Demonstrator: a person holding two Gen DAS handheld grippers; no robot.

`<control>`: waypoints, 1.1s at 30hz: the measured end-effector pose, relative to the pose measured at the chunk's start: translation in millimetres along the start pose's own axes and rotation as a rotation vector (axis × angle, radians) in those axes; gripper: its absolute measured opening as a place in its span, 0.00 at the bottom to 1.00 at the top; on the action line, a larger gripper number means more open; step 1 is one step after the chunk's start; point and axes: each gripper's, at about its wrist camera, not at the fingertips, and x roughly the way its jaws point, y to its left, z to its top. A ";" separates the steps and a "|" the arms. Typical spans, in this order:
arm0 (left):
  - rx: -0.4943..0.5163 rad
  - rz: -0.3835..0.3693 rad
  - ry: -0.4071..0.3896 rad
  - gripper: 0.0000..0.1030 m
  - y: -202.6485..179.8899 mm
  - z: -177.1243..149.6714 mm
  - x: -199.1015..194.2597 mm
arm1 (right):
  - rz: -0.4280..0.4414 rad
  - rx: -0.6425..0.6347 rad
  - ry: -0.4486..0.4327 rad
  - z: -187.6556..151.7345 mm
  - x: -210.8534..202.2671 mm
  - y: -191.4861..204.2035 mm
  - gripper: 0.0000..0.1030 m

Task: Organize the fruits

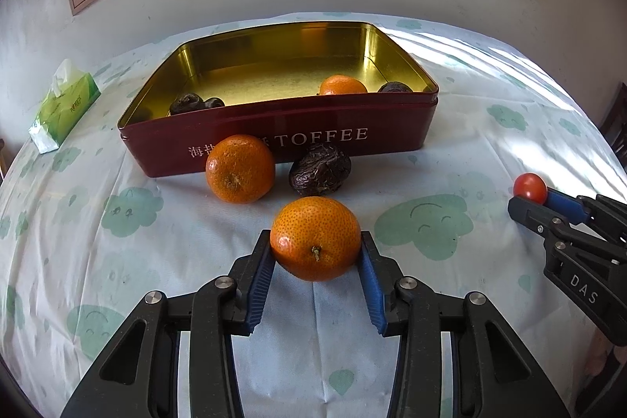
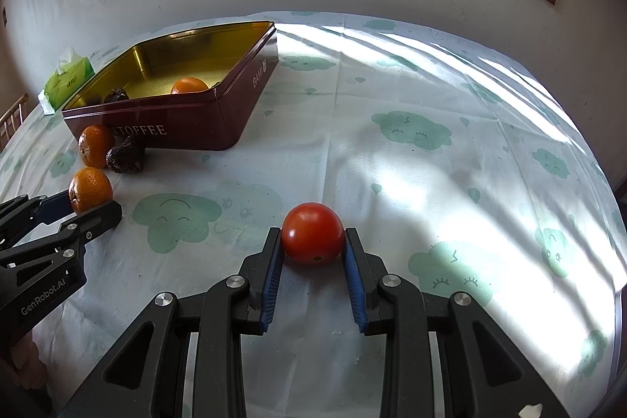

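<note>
Tin point(image 1: 282, 147): open, red outside, gold inside, lettered TOFFEE on the near wall; stands beyond both pairs of fingers.
Tin contents: one orange point(image 1: 343, 85) by the near wall, at least three dark dates point(image 1: 196, 103); much of the floor bare.
Left gripper point(image 1: 315, 247): pads pressed on both sides of a mandarin point(image 1: 315, 237), stem end facing the camera; a firm hold.
Right gripper point(image 2: 312, 241): narrow, clamped on a tomato point(image 2: 312, 237) at the fingertips.
Beyond the left fingers: a second mandarin point(image 1: 240, 168) and a loose date point(image 1: 319, 169), side by side on the cloth point(image 1: 156, 253), both close against the tin's near wall.
Left view only: a date point(image 1: 395, 87) in the tin's right near corner; the full TOFFEE side.
Right view only: the tin's end wall marked BAMI; a wide sunlit stretch of cloth to the right of the fingers.
Both views: tissue pack point(image 1: 64, 106) far left of the tin; barred window above.
</note>
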 end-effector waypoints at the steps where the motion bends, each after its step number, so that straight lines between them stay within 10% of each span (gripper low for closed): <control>1: 0.002 0.001 -0.001 0.42 -0.2 -0.8 -0.8 | 0.000 0.000 0.000 0.0 0.0 0.0 0.27; 33: -0.126 0.077 0.007 0.41 57.5 -14.2 -15.0 | 0.002 -0.002 0.011 0.5 -2.4 5.7 0.27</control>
